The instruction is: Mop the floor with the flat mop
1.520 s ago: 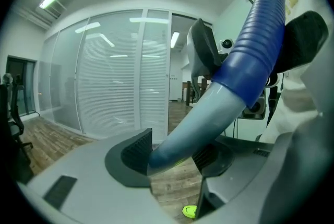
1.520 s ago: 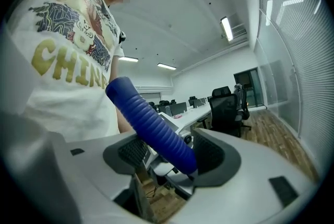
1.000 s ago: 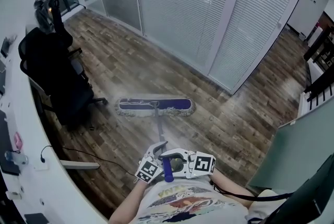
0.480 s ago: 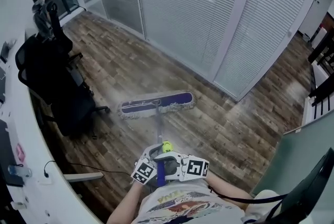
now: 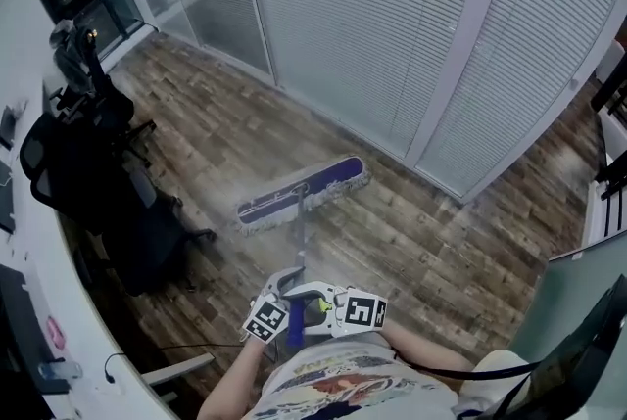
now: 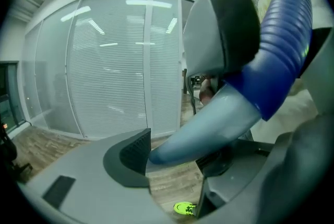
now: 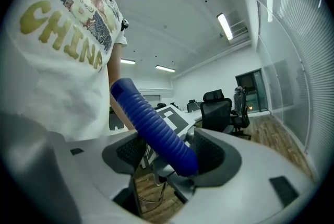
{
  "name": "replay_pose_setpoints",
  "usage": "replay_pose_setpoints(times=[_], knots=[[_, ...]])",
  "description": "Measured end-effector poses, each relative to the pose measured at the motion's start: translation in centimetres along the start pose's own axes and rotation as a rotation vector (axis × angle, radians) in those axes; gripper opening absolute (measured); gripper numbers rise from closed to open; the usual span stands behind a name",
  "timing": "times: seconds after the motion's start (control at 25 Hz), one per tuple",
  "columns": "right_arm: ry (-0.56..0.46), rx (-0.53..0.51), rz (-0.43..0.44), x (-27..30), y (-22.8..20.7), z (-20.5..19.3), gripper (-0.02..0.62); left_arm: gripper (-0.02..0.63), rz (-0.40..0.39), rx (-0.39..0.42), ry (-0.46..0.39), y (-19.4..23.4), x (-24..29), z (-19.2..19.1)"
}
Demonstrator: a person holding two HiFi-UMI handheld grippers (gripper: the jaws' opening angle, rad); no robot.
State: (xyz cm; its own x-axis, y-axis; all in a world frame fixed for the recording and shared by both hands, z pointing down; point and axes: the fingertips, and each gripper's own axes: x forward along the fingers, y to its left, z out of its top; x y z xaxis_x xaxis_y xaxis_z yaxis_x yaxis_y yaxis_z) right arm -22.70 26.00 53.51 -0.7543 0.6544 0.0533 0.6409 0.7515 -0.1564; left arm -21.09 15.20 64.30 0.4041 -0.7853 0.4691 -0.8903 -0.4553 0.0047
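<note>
The flat mop's blue head (image 5: 302, 193) lies slanted on the wood floor, its right end nearer the glass wall. Its pale pole (image 5: 297, 247) runs back to a blue ribbed grip (image 5: 293, 331) in front of the person's chest. My left gripper (image 5: 277, 299) is shut on the pole just below the grip. In the left gripper view the pole (image 6: 209, 124) passes between the pads of my left gripper (image 6: 177, 152), under the blue grip (image 6: 282, 50). My right gripper (image 5: 325, 305) is shut on the grip; its own view shows the ribbed grip (image 7: 156, 134) clamped in my right gripper (image 7: 172, 157).
Black office chairs (image 5: 108, 183) stand left of the mop, beside a white desk (image 5: 20, 310). A glass partition with blinds (image 5: 392, 26) runs across the far side. A cable (image 5: 186, 350) lies on the floor near the desk. A green shoe (image 6: 183, 209) shows below.
The mop head has slid farther from me and turned, its right end swinging toward the glass wall. Both grippers keep their hold on the handle.
</note>
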Motion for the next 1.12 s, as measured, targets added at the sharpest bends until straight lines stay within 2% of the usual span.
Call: replay_pose_setpoints(times=[0.2,0.64,0.88,1.12], knots=[[-0.012,-0.012,-0.010,-0.2,-8.3,1.2,0.261,0.210,0.022,-0.027,-0.032,7.9,2.9,1.5],[-0.027,-0.014,-0.047,-1.0,-21.6,3.3,0.261,0.210,-0.004,-0.014,-0.034,19.8,8.0,4.3],[-0.089,0.004,-0.121,-0.7,-31.9,6.3,0.261,0.210,-0.027,-0.036,-0.095,29.4,10.2,7.2],[-0.051,0.017,-0.175,0.2,-43.1,7.8,0.261,0.209,-0.081,0.017,-0.063,39.7,13.2,8.7]])
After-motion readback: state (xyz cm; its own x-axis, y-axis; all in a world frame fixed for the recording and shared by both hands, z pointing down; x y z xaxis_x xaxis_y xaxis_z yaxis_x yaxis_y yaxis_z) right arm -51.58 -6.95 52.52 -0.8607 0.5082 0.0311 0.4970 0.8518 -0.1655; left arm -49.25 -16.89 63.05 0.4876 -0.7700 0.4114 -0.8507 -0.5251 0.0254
